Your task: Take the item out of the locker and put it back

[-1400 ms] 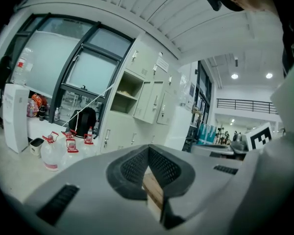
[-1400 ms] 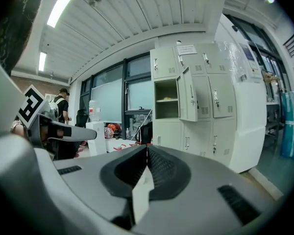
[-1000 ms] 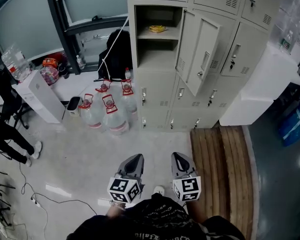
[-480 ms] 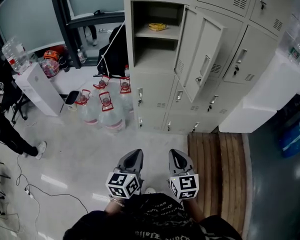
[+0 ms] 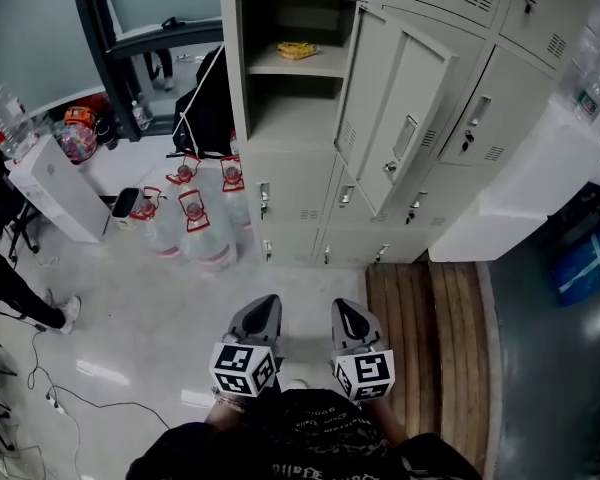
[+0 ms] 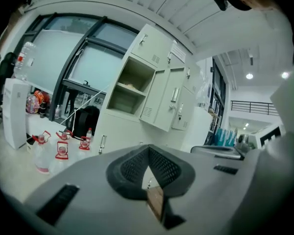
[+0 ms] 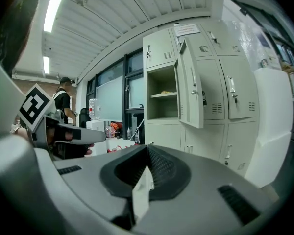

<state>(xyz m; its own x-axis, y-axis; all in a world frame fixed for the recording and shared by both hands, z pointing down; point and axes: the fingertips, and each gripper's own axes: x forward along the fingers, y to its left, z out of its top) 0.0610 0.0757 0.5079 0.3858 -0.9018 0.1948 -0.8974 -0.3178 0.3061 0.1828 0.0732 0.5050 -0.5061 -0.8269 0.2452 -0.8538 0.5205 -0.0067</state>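
Observation:
A small yellow item lies on the upper shelf of the open locker compartment; its door hangs open to the right. The item also shows faintly in the right gripper view. Both grippers are held low in front of the person, well short of the lockers and pointing at them. My left gripper is shut with nothing between its jaws, and its tips meet in its own view. My right gripper is shut and empty as well, its tips touching.
Several water jugs with red handles stand on the floor left of the lockers, beside a black bag. A wooden bench lies right of my grippers. A white unit, floor cables and a person's legs are at left.
Both grippers and the person have moved forward towards the lockers, which now sit closer and further left in the head view. Both pairs of jaws stay shut.

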